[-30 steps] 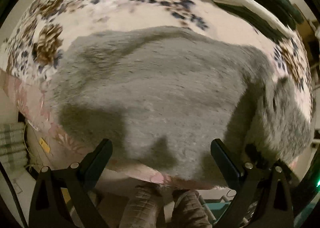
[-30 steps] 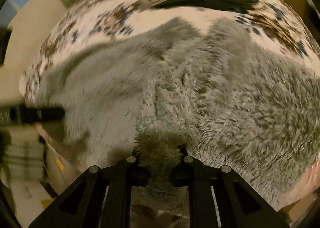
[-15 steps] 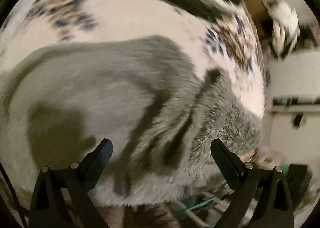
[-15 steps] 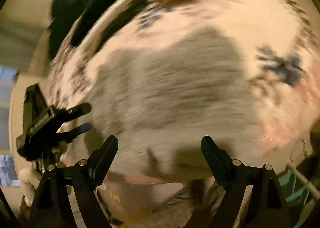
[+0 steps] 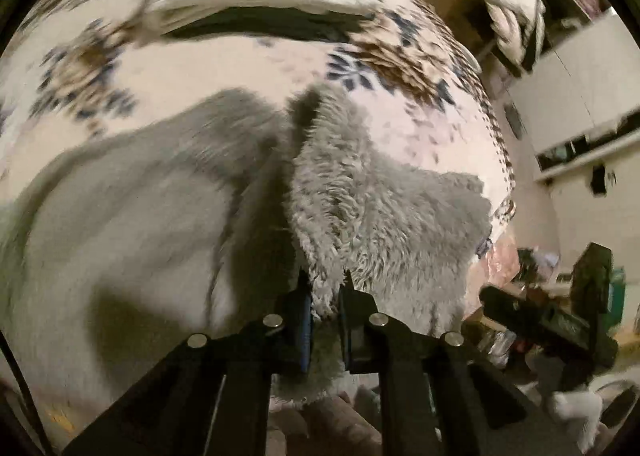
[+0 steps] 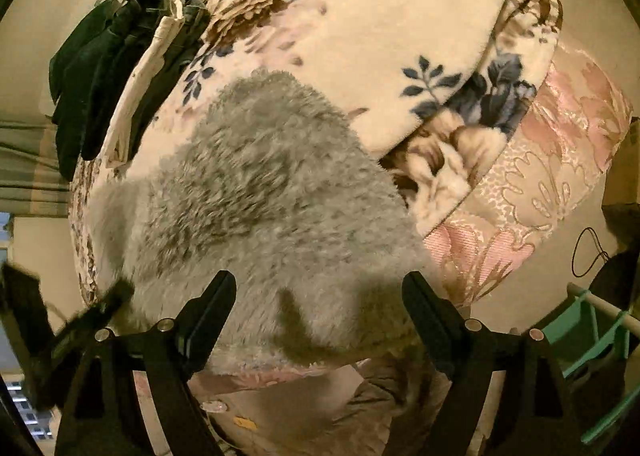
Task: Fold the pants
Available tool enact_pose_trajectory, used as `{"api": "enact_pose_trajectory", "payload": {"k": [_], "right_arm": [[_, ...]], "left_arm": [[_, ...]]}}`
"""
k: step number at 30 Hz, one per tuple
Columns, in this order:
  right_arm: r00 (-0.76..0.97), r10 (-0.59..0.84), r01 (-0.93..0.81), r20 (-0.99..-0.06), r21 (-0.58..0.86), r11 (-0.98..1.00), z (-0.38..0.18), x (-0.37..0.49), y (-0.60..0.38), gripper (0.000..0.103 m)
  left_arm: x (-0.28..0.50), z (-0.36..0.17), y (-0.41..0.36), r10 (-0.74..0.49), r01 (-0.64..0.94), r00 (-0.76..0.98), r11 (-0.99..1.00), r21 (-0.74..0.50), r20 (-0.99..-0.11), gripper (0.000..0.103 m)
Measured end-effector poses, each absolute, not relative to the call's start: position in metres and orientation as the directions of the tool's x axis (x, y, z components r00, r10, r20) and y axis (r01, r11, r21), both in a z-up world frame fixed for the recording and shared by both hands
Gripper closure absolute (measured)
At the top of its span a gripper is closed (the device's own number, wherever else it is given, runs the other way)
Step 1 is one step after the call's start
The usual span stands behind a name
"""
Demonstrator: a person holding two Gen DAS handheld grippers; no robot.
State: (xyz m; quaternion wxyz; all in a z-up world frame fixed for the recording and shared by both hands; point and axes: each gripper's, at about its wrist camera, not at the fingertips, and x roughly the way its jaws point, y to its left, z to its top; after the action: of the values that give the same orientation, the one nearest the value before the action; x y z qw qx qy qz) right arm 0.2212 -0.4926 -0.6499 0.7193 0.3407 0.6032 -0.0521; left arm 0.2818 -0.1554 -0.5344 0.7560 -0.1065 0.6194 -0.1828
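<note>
While bunched on blanket (image 6: pixel 400 36), grey fluffy pants (image 5: pixel 380 216) | left tool (image 5: pixel 323 296) pinching pants | right tool (image 6: pixel 318 292) spread

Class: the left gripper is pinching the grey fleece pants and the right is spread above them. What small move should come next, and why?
Probably lower the right gripper onto the pants' near edge and close. Its jaws stand open with no cloth pressed between them, while the left gripper has just closed on a raised fold, so a second grip seems needed to carry the cloth over evenly.

Floral blanket (image 6: pixel 360 36) fills upper frame; dark folded clothes (image 6: pixel 100 72) upper left; pink quilt (image 6: pixel 560 176) at right.
</note>
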Motion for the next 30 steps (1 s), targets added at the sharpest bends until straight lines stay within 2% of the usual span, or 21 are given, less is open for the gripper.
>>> {"api": "enact_pose_trajectory", "payload": {"k": [2, 5, 7, 8, 9, 10, 12, 15, 18, 19, 20, 21, 22, 23, 24, 27, 30], "right_arm": [[0.252, 0.340, 0.480, -0.906, 0.422, 0.769, -0.649, 0.224, -0.492, 0.016], [0.238, 0.351, 0.474, -0.906, 0.423, 0.772, -0.649, 0.231, -0.493, 0.016], [0.234, 0.358, 0.458, -0.904, 0.427, 0.780, -0.645, 0.238, -0.495, 0.016], [0.234, 0.359, 0.448, -0.903, 0.428, 0.785, -0.645, 0.243, -0.495, 0.016], [0.235, 0.355, 0.434, -0.905, 0.425, 0.795, -0.642, 0.247, -0.497, 0.016], [0.236, 0.354, 0.423, -0.905, 0.424, 0.801, -0.640, 0.250, -0.499, 0.016], [0.227, 0.366, 0.403, -0.903, 0.429, 0.808, -0.643, 0.261, -0.505, 0.016], [0.192, 0.392, 0.384, -0.900, 0.437, 0.814, -0.655, 0.279, -0.510, 0.016], [0.159, 0.451, 0.358, -0.879, 0.476, 0.803, -0.672, 0.297, -0.510, 0.016], [0.143, 0.460, 0.353, -0.876, 0.479, 0.803, -0.678, 0.303, -0.509, 0.016], [0.132, 0.474, 0.344, -0.871, 0.488, 0.802, -0.685, 0.308, -0.506, 0.017], [0.129, 0.482, 0.335, -0.867, 0.495, 0.802, -0.688, 0.312, -0.505, 0.021], [0.135, 0.485, 0.318, -0.864, 0.501, 0.805, -0.691, 0.315, -0.503, 0.040], [0.136, 0.478, 0.309, -0.868, 0.495, 0.812, -0.692, 0.318, -0.501, 0.068], [0.133, 0.442, 0.305, -0.887, 0.461, 0.833, -0.693, 0.321, -0.501, 0.072], [0.171, 0.389, 0.331, -0.905, 0.424, 0.843, -0.693, 0.328, -0.511, 0.075], [0.139, 0.425, 0.360, -0.895, 0.445, 0.820, -0.700, 0.336, -0.514, 0.075]], "left_arm": [[0.268, -0.548, -0.140, -0.384, 0.089, 0.126, 0.923, -0.375, -0.915, 0.094], [0.258, -0.585, -0.122, -0.384, -0.023, 0.023, 0.923, -0.385, -0.923, 0.088], [0.257, -0.592, -0.109, -0.411, -0.100, -0.008, 0.907, -0.408, -0.912, 0.073], [0.258, -0.586, -0.102, -0.448, -0.126, 0.010, 0.886, -0.445, -0.894, 0.072], [0.260, -0.578, -0.100, -0.459, -0.131, 0.037, 0.879, -0.459, -0.888, 0.065], [0.263, -0.568, -0.097, -0.470, -0.124, 0.071, 0.871, -0.475, -0.880, 0.047], [0.274, -0.553, -0.096, -0.487, -0.092, 0.137, 0.861, -0.501, -0.862, 0.031], [0.304, -0.556, -0.106, -0.507, -0.047, 0.169, 0.853, -0.520, -0.845, 0.031], [0.341, -0.589, -0.131, -0.507, -0.008, 0.115, 0.860, -0.511, -0.855, 0.032], [0.349, -0.599, -0.136, -0.515, -0.002, 0.092, 0.856, -0.517, -0.852, 0.037], [0.353, -0.601, -0.139, -0.545, 0.013, 0.101, 0.837, -0.547, -0.832, 0.047], [0.358, -0.597, -0.146, -0.562, 0.039, 0.122, 0.826, -0.562, -0.818, 0.083], [0.360, -0.591, -0.153, -0.552, 0.088, 0.136, 0.834, -0.545, -0.823, 0.088], [0.360, -0.586, -0.154, -0.540, 0.110, 0.154, 0.842, -0.529, -0.828, 0.088], [0.360, -0.581, -0.153, -0.521, 0.118, 0.183, 0.853, -0.508, -0.834, 0.089], [0.368, -0.598, -0.145, -0.473, 0.063, 0.165, 0.881, -0.469, -0.866, 0.089], [0.366, -0.617, -0.133, -0.468, -0.004, 0.117, 0.882, -0.472, -0.876, 0.083]]}}
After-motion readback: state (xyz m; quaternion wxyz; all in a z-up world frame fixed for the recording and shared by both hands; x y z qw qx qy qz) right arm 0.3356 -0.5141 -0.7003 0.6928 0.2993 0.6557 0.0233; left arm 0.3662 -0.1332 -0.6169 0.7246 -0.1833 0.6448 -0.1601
